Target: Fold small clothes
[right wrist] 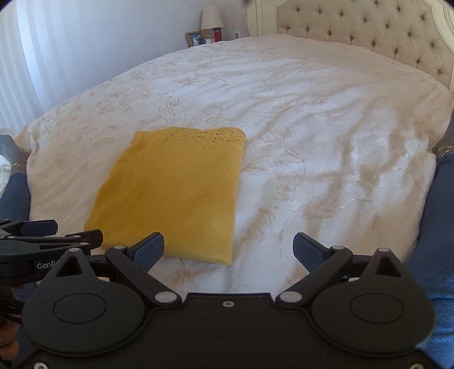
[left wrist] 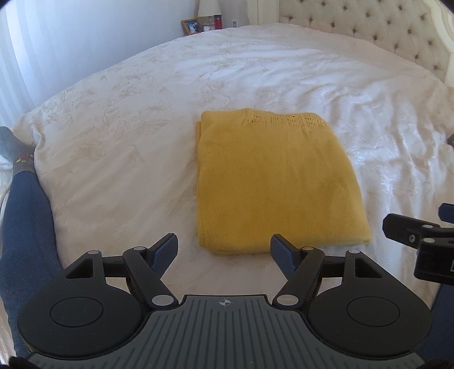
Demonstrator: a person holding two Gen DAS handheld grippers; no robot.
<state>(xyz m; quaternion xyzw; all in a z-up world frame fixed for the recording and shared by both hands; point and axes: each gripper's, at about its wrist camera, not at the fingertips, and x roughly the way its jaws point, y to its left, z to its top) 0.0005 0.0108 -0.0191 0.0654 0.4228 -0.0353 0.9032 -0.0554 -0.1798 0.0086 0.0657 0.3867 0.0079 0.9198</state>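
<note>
On the white bedspread (left wrist: pixel 113 136) with a pale flower pattern lies a yellow knitted garment (left wrist: pixel 272 184), folded into a neat rectangle, its lace edge turned toward the tufted headboard (left wrist: pixel 363 31). Just before its near edge the left gripper (left wrist: pixel 224 252) is held with its jaws spread wide, holding nothing. Beside it the right gripper (right wrist: pixel 228 249) is also wide open and empty, near the garment's right corner. A lamp (right wrist: pixel 211 17) and a picture frame (right wrist: pixel 195 38) stand far behind.
</note>
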